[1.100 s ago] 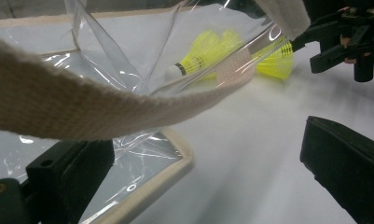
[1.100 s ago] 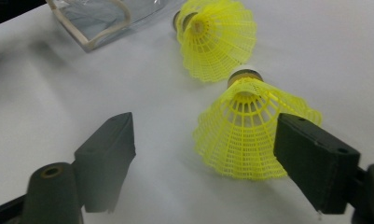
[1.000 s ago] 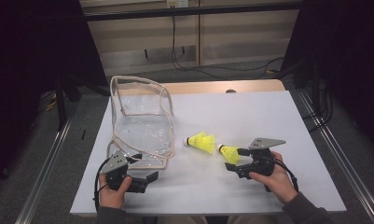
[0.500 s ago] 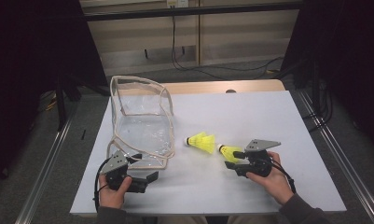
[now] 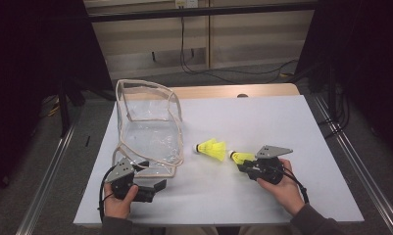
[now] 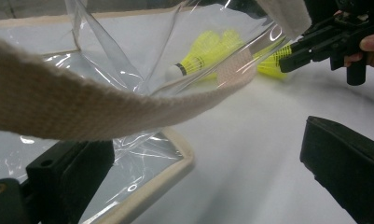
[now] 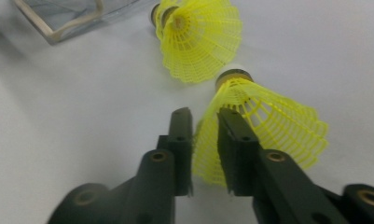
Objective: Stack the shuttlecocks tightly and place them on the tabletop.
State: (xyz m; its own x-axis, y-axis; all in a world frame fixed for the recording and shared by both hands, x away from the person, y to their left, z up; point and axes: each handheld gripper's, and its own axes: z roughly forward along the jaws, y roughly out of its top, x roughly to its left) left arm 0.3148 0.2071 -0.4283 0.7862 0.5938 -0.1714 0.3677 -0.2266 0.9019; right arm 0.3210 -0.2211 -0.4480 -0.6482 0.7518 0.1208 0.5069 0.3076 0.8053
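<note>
Two yellow shuttlecocks lie on the white table. The far one lies free. The near one has its skirt wall between the jaws of my right gripper, which have just been closing and now pinch it. A clear plastic bag with beige trim stands at the left. My left gripper stands open at the bag's front corner, one jaw under the plastic, and the beige strap crosses close before its camera.
The white table has free room to the right and behind the shuttlecocks. Past the bag's strap, the left gripper view shows the right gripper far off. Metal rails run along both sides of the table.
The right gripper's jaws have closed on the near shuttlecock's skirt. Both hands and the bag have stayed in place.
</note>
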